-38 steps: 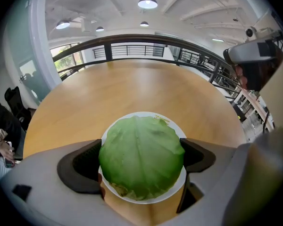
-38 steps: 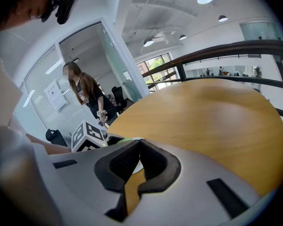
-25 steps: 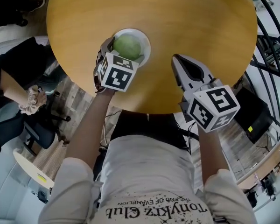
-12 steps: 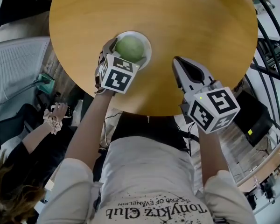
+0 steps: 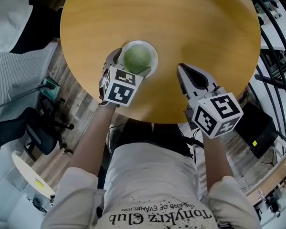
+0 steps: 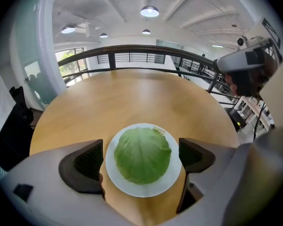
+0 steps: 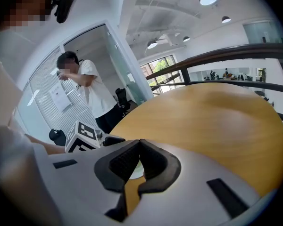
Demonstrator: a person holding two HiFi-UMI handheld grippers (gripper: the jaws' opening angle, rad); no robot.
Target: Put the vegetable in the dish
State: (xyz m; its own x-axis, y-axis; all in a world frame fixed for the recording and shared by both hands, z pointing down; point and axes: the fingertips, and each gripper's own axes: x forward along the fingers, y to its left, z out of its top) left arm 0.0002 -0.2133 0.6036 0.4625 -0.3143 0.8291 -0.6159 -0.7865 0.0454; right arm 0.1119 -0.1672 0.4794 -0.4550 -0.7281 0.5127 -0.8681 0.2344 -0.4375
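**Vegetable is in the dish, and the pull-away is the risk**

The vegetable point(image 5: 136, 57), a rounded green leafy head, sits in the middle of the white dish point(image 5: 154, 54) and covers most of it, with only a narrow rim showing around it. Judging by how things lie, the placing is done.

The left tongs point(image 6: 141, 160) are spread wide and grip nothing. One jaw stands on each side of the dish, clear of the leaves. A crooked retreat could catch the rim and drag the dish, and the dish lies near the table point(image 5: 181, 27) edge on the person's side (not much wood to spare there). A knock could also roll the head off such a shallow dish.

The right tongs point(image 7: 138, 145) are pressed together and empty. They hover over the table well apart from the dish, so they pose little threat.
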